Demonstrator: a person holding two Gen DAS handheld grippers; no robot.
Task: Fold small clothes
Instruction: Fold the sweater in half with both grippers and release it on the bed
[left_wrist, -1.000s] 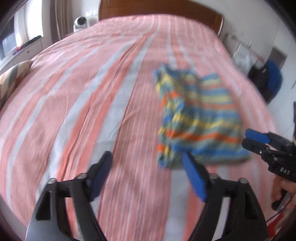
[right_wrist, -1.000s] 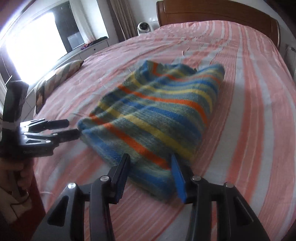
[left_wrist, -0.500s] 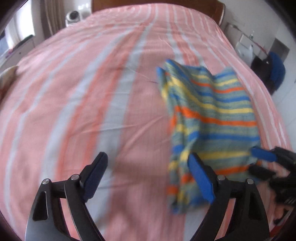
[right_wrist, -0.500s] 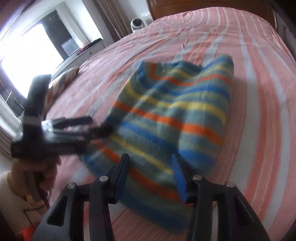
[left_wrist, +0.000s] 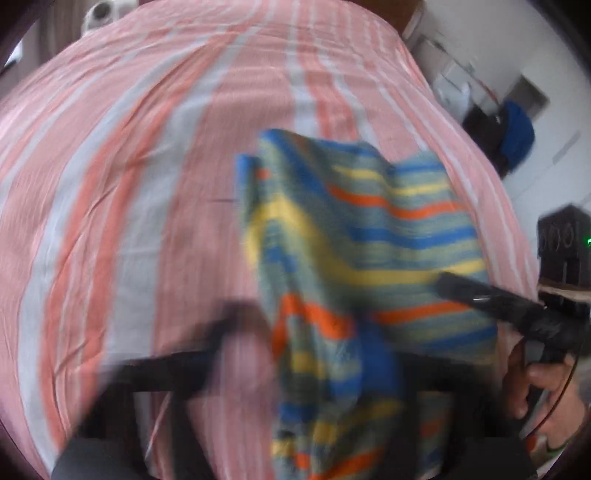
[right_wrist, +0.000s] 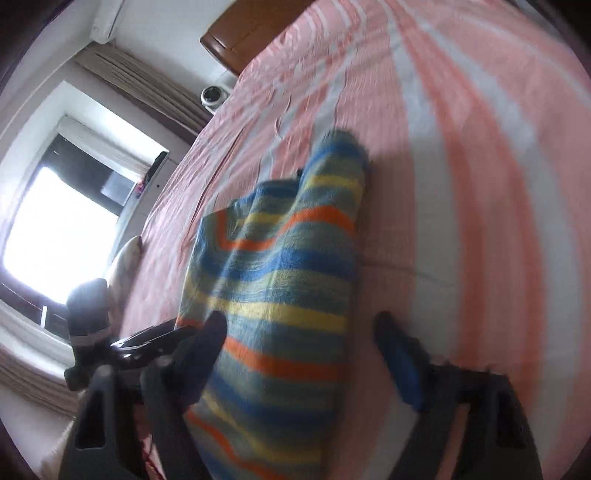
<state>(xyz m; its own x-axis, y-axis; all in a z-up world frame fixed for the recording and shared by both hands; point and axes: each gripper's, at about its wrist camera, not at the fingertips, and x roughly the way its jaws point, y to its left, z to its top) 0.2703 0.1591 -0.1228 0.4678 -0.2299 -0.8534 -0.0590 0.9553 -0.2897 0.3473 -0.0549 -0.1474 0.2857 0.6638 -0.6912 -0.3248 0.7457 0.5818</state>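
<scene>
A small knit sweater (left_wrist: 365, 236) with blue, yellow and orange stripes lies on the pink striped bed (left_wrist: 147, 155); its near end drapes toward the camera. My left gripper (left_wrist: 310, 354) is blurred, its jaws spread wide around the sweater's near left edge. My right gripper (right_wrist: 303, 350) is open, its fingers straddling the sweater's (right_wrist: 284, 280) near end. The right gripper's dark fingers (left_wrist: 480, 295) reach onto the sweater's right edge in the left wrist view. The left gripper (right_wrist: 147, 343) shows at the sweater's left edge in the right wrist view.
A wooden headboard (right_wrist: 240, 40) stands at the bed's far end. A bright window (right_wrist: 55, 229) and a pillow (right_wrist: 125, 258) are at the left. Blue and dark bags (left_wrist: 509, 136) sit on the floor beyond the bed's right edge.
Both grippers have moved forward onto the sweater's near end. The right gripper's jaws have spread wider. The sweater's near edge has lifted and bunched toward the cameras.
</scene>
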